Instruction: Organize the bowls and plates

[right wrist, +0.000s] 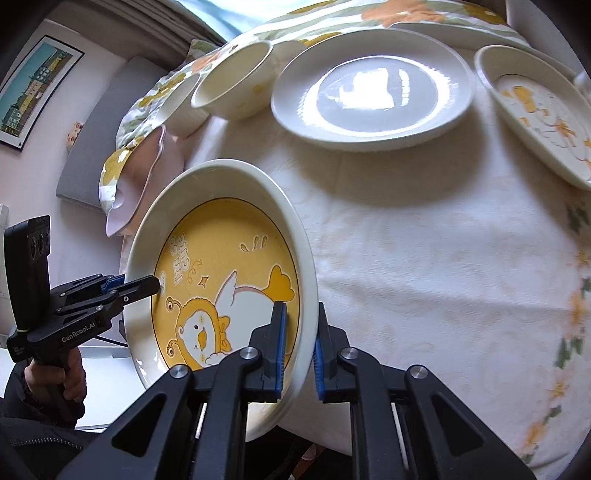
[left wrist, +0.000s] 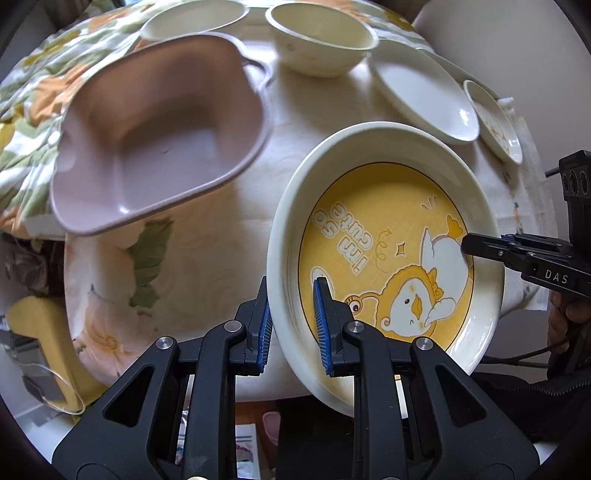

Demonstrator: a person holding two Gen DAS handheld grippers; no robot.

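Note:
A cream plate with a yellow duck picture hangs tilted above the flowered tablecloth, near its front edge. My left gripper is shut on the plate's near rim, one blue pad inside and one outside. My right gripper is shut on the opposite rim in the same way. Each gripper shows in the other's view: the right gripper at the plate's right side, the left gripper at its left side. The plate is held between both.
A pink square bowl lies at the left. Behind stand two cream bowls, a plain white plate and a small duck plate. A person's hand grips the left handle.

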